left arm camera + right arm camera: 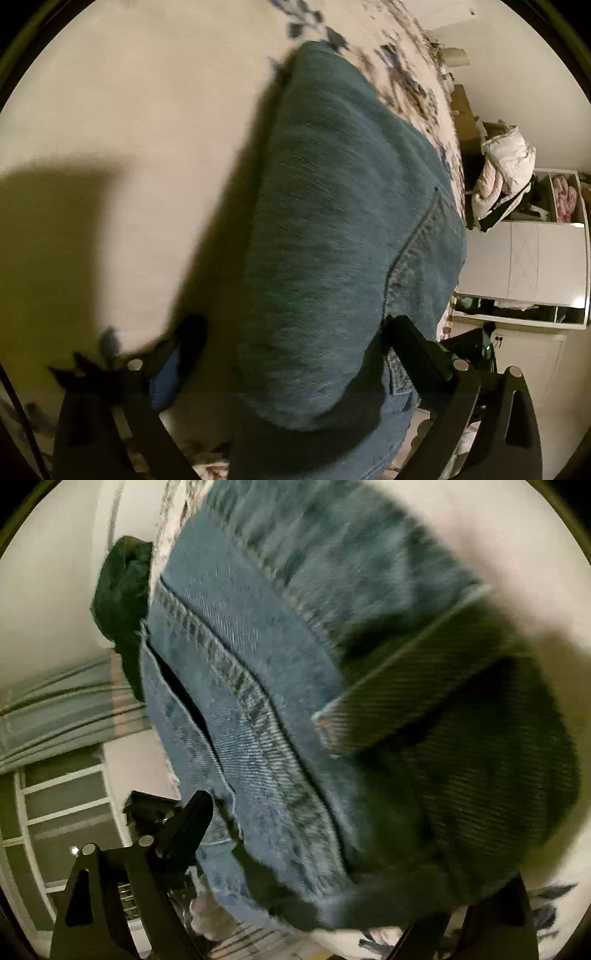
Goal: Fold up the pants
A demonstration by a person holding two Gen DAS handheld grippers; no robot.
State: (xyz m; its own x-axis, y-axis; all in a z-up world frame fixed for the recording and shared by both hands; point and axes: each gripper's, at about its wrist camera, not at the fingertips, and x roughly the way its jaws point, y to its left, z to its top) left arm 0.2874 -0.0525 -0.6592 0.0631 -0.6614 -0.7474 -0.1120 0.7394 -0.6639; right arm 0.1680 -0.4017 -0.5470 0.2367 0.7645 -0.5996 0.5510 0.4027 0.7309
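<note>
Blue denim pants (343, 236) lie on a cream bed sheet (129, 129) with a blue leaf print. In the left wrist view the cloth runs from between my fingers away up the bed. My left gripper (291, 332) has its jaws spread wide, with the denim bulging between and over them; I cannot tell whether it grips. In the right wrist view the pants (258, 686) fill the frame, seam and hem close up, folded over in a thick bunch. My right gripper (325, 853) shows only its left finger (188, 823); the denim hides the other.
The bed's right edge runs past a white wardrobe (528, 266) with open shelves and a pile of pale bedding (506, 166). In the right wrist view a dark green garment (122, 602) hangs by the wall, above a white railing (62, 805).
</note>
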